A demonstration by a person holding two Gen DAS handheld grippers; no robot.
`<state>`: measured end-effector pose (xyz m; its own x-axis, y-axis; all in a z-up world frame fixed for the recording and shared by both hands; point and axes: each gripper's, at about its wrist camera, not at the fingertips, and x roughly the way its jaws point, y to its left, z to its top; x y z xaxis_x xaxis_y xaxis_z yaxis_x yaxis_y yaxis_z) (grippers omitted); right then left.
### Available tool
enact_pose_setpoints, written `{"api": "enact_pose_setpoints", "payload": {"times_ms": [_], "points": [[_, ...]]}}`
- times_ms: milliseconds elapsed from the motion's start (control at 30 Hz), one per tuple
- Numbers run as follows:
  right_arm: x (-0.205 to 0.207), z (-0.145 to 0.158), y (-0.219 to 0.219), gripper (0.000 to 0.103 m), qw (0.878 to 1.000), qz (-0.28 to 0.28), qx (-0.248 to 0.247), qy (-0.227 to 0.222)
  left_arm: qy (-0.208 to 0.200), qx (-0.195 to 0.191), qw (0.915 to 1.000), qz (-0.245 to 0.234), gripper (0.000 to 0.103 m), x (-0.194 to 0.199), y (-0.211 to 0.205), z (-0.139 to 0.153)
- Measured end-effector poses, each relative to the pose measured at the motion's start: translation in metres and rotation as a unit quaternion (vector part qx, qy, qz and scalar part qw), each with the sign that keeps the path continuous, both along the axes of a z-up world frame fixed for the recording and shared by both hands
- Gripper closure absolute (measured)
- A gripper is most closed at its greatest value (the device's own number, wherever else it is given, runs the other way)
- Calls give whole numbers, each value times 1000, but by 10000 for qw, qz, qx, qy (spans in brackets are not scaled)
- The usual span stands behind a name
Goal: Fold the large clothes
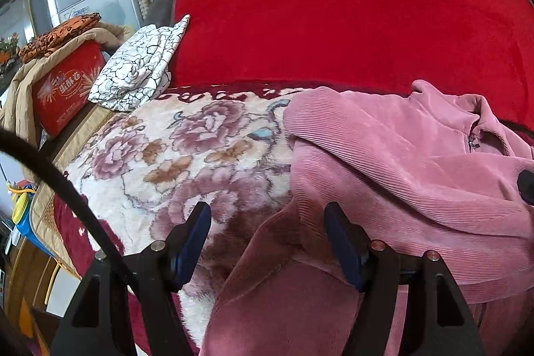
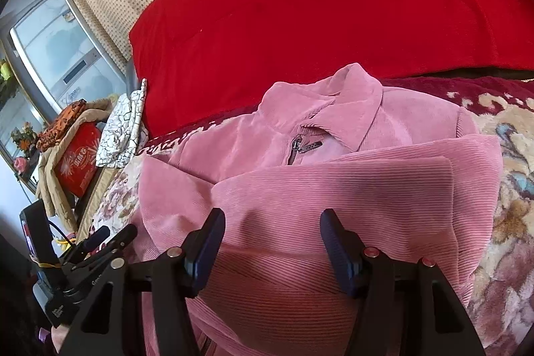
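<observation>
A pink corduroy jacket [image 1: 400, 162] lies on a floral blanket [image 1: 160, 155], collar and zipper toward the far side. In the left wrist view my left gripper [image 1: 267, 217] hovers open over the jacket's left edge, where a ridge of pink fabric rises between the fingers without touching the pads. In the right wrist view the jacket [image 2: 333, 189] has a sleeve folded across its chest, below the collar [image 2: 353, 109]. My right gripper [image 2: 272, 221] stands open just above the jacket's lower front, with nothing pinched. The left gripper's black frame [image 2: 100, 242] shows at the lower left of that view.
A large red cushion [image 1: 333, 15] backs the blanket. A folded white cloth with black crackle lines [image 1: 137, 69] lies at the far left. Beyond it stand a red box [image 1: 66, 89] draped with a beige coat and an orange patterned cloth [image 1: 60, 32]. A black cable [image 1: 60, 179] crosses the left side.
</observation>
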<state>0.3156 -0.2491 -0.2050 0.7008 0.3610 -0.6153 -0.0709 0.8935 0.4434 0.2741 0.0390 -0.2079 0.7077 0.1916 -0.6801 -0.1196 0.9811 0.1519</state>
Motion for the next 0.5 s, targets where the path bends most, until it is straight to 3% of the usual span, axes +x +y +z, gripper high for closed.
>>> {"api": "enact_pose_setpoints", "payload": {"times_ms": [500], "points": [[-3,5,-8,40,9997,-186,73,-155,-37,-14,10000,23,32,4,1,2]]}}
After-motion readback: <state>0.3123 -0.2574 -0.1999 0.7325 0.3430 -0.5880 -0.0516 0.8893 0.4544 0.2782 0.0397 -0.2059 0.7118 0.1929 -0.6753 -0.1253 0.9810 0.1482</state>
